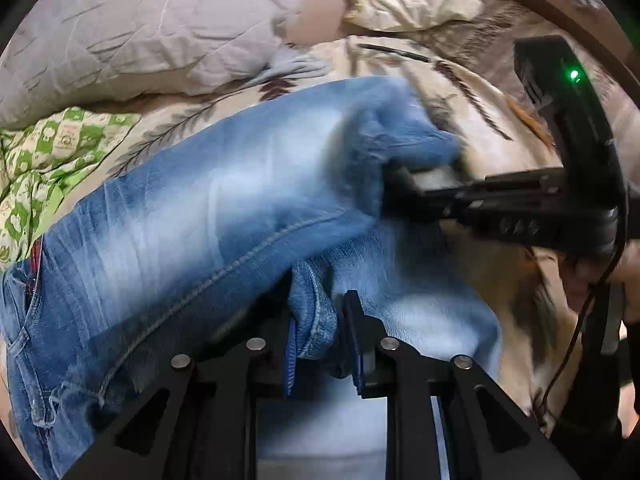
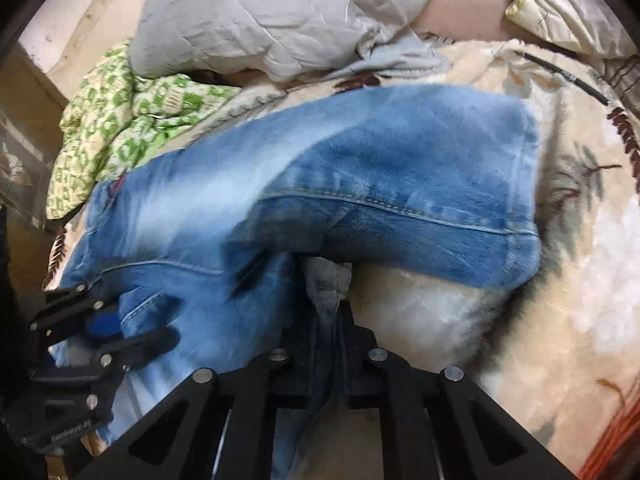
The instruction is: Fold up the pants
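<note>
Faded blue jeans (image 1: 192, 216) lie across a cream patterned blanket on a bed, one part lifted and doubled over. My left gripper (image 1: 320, 336) is shut on a bunched denim edge at the bottom of the left wrist view. My right gripper (image 1: 404, 184) enters from the right there, closed on a raised end of the jeans. In the right wrist view the jeans (image 2: 360, 168) fill the middle. My right gripper (image 2: 328, 308) pinches denim with a grey lining showing. My left gripper (image 2: 108, 328) is at the lower left, clamped on the fabric.
A grey quilted duvet (image 1: 140, 28) is heaped at the back, with a green and white checked cloth (image 1: 52, 156) to the left. The cream blanket (image 2: 560, 280) spreads to the right. A wooden bed frame (image 1: 560, 0) curves at the upper right.
</note>
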Demonstrator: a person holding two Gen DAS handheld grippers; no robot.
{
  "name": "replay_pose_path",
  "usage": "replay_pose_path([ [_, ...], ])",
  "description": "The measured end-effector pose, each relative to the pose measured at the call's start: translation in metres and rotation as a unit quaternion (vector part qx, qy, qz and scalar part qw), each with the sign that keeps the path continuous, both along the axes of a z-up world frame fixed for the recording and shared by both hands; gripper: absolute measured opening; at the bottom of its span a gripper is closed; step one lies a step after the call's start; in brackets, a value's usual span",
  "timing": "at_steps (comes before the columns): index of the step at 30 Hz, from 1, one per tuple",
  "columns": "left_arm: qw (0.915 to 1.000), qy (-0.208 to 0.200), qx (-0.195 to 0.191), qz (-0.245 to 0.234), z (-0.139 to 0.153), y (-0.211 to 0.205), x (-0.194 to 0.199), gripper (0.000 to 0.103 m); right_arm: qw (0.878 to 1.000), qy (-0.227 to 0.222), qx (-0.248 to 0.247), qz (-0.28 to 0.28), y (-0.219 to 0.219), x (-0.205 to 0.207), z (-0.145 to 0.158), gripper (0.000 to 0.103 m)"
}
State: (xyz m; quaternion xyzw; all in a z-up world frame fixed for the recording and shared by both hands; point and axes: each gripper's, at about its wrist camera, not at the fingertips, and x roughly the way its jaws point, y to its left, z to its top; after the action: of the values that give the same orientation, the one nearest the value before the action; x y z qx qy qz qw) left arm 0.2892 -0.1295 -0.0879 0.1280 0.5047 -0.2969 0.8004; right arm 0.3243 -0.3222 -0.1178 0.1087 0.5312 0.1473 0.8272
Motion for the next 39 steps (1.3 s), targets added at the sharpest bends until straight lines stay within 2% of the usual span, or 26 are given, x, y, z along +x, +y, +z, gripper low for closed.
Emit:
replay_pose_path([
  [1,1.0000,0.001,-0.005,-0.003,0.005,0.001,-0.005,0.012,1.000,-0.007,0.010,-0.002,-0.004,-0.007,0.007,0.009],
  [4,0.9996,-0.010,-0.014,-0.022,0.028,-0.002,-0.025,0.012,0.999,-0.049,0.013,-0.016,-0.018,-0.042,0.040,0.009],
  [6,0.9983,-0.026,-0.027,-0.044,0.047,-0.012,-0.036,0.012,0.995,-0.079,0.035,-0.041,-0.042,-0.076,0.066,0.009],
  [10,0.9941,-0.047,-0.039,-0.090,0.068,-0.061,-0.045,0.011,0.987,-0.111,0.047,-0.105,-0.090,-0.137,0.093,0.009],
  [14,0.9925,-0.033,-0.004,-0.117,0.041,-0.124,-0.035,0.010,0.982,-0.101,0.048,-0.154,-0.124,-0.176,0.086,0.009],
  [17,0.9937,-0.023,0.026,-0.107,0.013,-0.156,-0.023,0.010,0.983,-0.071,0.044,-0.162,-0.132,-0.178,0.070,0.011],
  [18,0.9941,-0.022,0.028,-0.102,0.010,-0.157,-0.020,0.012,0.985,-0.056,0.043,-0.157,-0.129,-0.174,0.066,0.011],
  [19,0.9952,-0.017,0.025,-0.093,0.009,-0.157,-0.017,0.023,0.986,-0.043,0.036,-0.157,-0.130,-0.172,0.063,0.012],
  [20,0.9965,-0.014,0.017,-0.081,0.012,-0.154,-0.014,0.044,0.986,-0.033,0.026,-0.158,-0.130,-0.172,0.062,0.013],
  [21,0.9976,-0.013,0.009,-0.067,0.018,-0.147,-0.011,0.060,0.987,-0.033,0.017,-0.158,-0.130,-0.173,0.065,0.019],
  [22,0.9985,-0.023,0.003,-0.049,0.029,-0.135,-0.012,0.084,0.987,-0.038,0.004,-0.159,-0.128,-0.175,0.069,0.034],
  [23,0.9985,-0.039,0.002,-0.038,0.037,-0.126,-0.015,0.088,0.986,-0.048,-0.004,-0.159,-0.128,-0.178,0.075,0.065],
  [24,0.9977,-0.059,0.001,-0.032,0.048,-0.112,-0.020,0.088,0.985,-0.060,-0.002,-0.161,-0.127,-0.179,0.080,0.079],
  [25,0.9972,-0.068,0.004,-0.032,0.054,-0.101,-0.023,0.088,0.983,-0.080,0.006,-0.166,-0.126,-0.184,0.089,0.089],
  [29,0.9937,-0.100,0.051,-0.007,0.079,-0.028,-0.044,0.088,0.981,-0.128,0.003,-0.147,-0.112,-0.193,0.116,0.088],
  [33,0.9861,-0.120,0.106,0.043,0.102,0.068,-0.081,0.088,0.985,-0.141,0.017,-0.096,-0.073,-0.192,0.124,0.088],
  [37,0.9738,-0.117,0.163,0.106,0.120,0.173,-0.131,0.088,0.988,-0.151,0.036,0.001,-0.006,-0.192,0.124,0.088],
  [39,0.9696,-0.110,0.178,0.127,0.122,0.207,-0.151,0.091,0.986,-0.148,0.044,0.056,0.032,-0.197,0.120,0.088],
])
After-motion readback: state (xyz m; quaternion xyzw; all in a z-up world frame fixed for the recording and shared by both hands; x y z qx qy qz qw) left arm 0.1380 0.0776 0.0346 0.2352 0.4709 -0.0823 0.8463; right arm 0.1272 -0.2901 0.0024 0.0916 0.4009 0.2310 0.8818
